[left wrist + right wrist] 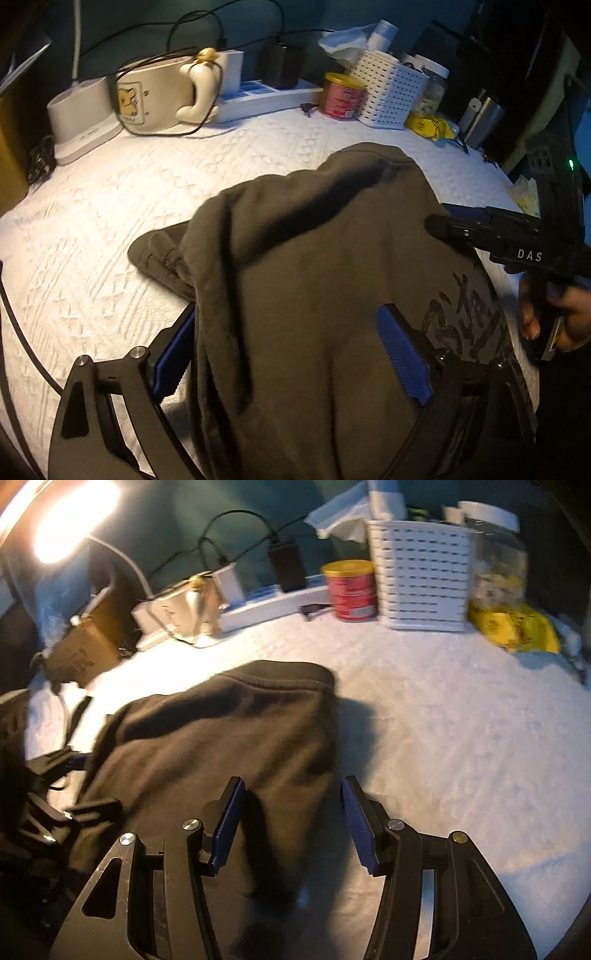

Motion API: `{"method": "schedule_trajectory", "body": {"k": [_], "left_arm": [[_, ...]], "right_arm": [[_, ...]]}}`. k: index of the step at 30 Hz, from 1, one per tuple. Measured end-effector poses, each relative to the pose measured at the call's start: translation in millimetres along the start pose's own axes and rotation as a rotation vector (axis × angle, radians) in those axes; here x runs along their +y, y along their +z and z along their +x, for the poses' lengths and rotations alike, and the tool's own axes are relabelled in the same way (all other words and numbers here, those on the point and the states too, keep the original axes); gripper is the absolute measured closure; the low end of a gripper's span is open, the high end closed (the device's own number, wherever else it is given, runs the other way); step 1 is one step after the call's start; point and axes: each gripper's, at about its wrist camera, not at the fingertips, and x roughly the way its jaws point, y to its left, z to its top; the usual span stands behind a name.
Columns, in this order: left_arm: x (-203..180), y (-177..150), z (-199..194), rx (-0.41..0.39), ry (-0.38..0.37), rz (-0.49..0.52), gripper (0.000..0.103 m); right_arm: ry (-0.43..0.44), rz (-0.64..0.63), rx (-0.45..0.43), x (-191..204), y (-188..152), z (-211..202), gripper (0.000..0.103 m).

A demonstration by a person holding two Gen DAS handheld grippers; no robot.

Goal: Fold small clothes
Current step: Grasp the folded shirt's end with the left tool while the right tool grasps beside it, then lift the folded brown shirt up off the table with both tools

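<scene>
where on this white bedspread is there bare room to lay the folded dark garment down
Bare bedspread lies between the dark garment and the mug, and right of the garment, below the white basket. The back edge, from power strip to red can, is crowded.

Dark garment (314, 295), seemingly between open fingers (402, 350)

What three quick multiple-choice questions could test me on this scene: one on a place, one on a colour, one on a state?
1. Where does the red can stand?
A. beside the white perforated basket
B. on the garment
C. inside the mug

2. What colour are the gripper pads?
A. green
B. blue
C. orange

3. How are the left gripper's jaws?
A. clamped shut
B. out of view
C. wide apart

Answers: 1 A, the can touches the basket's left side. 2 B, blue ribbed pads show in both views. 3 C, the dark grey garment lies loosely draped between its spread fingers.
</scene>
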Motion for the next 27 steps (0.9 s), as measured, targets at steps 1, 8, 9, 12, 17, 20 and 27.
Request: {"method": "schedule_trajectory", "body": {"k": [1,8,9,12,17,20,27], "left_arm": [[-1.8,-0.5,0.3,-0.007,0.002,0.007,0.011],[-12.3,-0.3,3.4,-0.03,-0.013,0.045,0.023],[-15.4,-0.9,3.8,-0.034,-0.012,0.06,0.03],[-23.1,-1.7,4.8,-0.042,0.0,0.09,0.047],[-26.9,-1.6,4.9,-0.049,-0.01,0.085,0.069],[-27.7,-2.6,3.8,-0.053,-0.016,0.077,0.073],[-30.0,-9.7,-3.1,-0.074,-0.013,0.063,0.074]], "right_arm": [[0.001,-0.01,-0.003,3.0,0.5,2.2,0.046],[-0.034,-0.06,-0.025,18.9,2.0,10.9,0.046],[-0.03,-0.073,-0.025,21.2,1.2,11.7,0.046],[-0.026,-0.104,-0.022,28.5,0.4,14.6,0.048],[0.023,-0.117,-0.027,35.1,-1.9,13.1,0.083],[0.025,-0.123,-0.042,38.3,-4.0,8.5,0.083],[0.032,-0.128,-0.069,47.2,-10.3,-9.7,0.083]]}}
